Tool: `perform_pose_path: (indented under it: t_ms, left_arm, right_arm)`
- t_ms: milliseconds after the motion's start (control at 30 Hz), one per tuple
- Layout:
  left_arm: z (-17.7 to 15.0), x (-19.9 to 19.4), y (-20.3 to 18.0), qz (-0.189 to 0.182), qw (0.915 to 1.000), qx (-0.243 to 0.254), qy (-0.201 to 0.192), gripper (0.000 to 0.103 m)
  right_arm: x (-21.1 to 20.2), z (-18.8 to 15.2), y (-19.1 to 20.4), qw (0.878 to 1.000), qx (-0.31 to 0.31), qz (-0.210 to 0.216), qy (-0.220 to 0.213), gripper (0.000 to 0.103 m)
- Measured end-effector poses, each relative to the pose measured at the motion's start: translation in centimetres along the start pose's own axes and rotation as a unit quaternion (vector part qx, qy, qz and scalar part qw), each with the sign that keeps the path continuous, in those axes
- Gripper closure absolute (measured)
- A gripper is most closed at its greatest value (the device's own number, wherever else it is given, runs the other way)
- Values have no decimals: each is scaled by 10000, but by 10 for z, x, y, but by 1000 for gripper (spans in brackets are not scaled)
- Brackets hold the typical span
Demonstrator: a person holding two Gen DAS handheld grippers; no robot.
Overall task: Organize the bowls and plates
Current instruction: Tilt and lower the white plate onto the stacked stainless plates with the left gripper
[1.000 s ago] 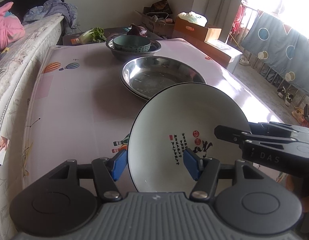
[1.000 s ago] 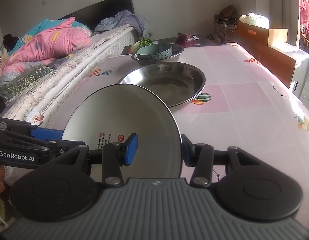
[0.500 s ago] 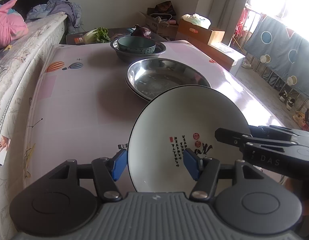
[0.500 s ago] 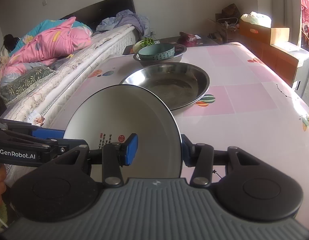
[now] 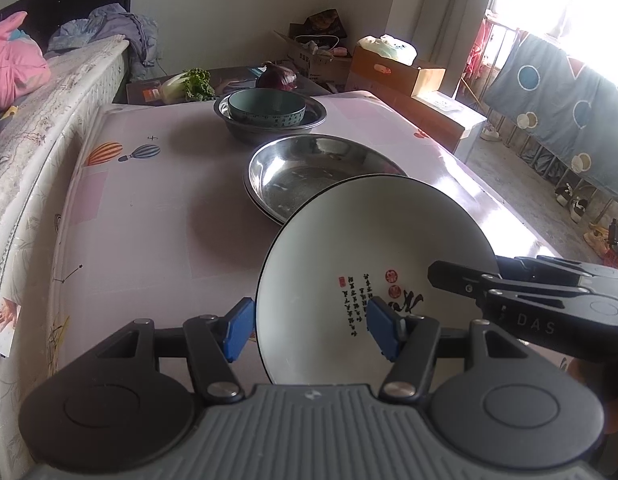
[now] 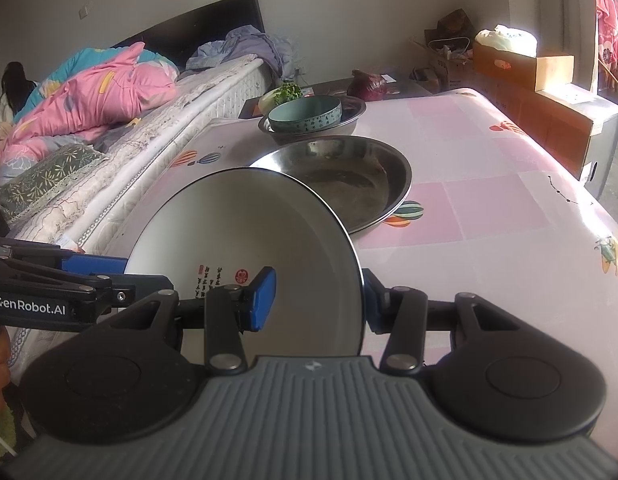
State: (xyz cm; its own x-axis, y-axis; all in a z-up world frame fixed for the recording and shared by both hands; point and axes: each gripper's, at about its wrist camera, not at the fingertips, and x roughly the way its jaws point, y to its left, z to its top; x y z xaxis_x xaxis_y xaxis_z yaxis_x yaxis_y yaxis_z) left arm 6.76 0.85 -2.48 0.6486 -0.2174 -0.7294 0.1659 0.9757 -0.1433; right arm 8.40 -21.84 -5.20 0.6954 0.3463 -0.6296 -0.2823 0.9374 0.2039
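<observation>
Carrying: white plate (image 5: 373, 264) is being held over the bench (image 5: 149, 208), toward steel plates (image 5: 309, 168).
Claws: left claw (image 5: 313, 330) and right claw (image 6: 317, 300) are being kept clamped on opposite rims.
Next: level lowering is being called for.

Beyond your table (image 5: 149, 200) with its balloon-print cloth you see leafy greens (image 5: 189, 85) beside a purple cabbage (image 5: 277, 76), cardboard boxes (image 5: 393, 70), and a pink quilt (image 6: 97, 92) on the bed (image 6: 169, 116).

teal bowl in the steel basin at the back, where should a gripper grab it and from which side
Take the teal bowl by its rim, coming from above with one finger inside and one outside. It sits upright and open-topped, nested in the steel basin, whose wall blocks a side grasp. The near rim looks easiest to reach.
</observation>
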Motion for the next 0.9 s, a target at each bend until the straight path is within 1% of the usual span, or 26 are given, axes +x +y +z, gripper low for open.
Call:
perform_pose_path:
  t_ms: [167, 500, 700, 900]
  left_arm:
    - [14, 5, -2, -13, 10000, 50, -20, 41]
    - [52, 25, -5, -12, 9999, 107, -75, 41]
    - [74, 49, 1, -55, 9999, 10, 112, 41]
    - [90, 68, 4, 14, 9998, -25, 176, 41]
  right_arm:
    - [3, 13, -5, 10000, 43, -32, -64, 58]
    - [21, 46, -22, 9998, 99, -98, -156, 58]
    - [42, 65, -36, 9995, 266, 2, -145, 58]
    - [69, 78, -48, 9989, 455, 83, -17, 58]
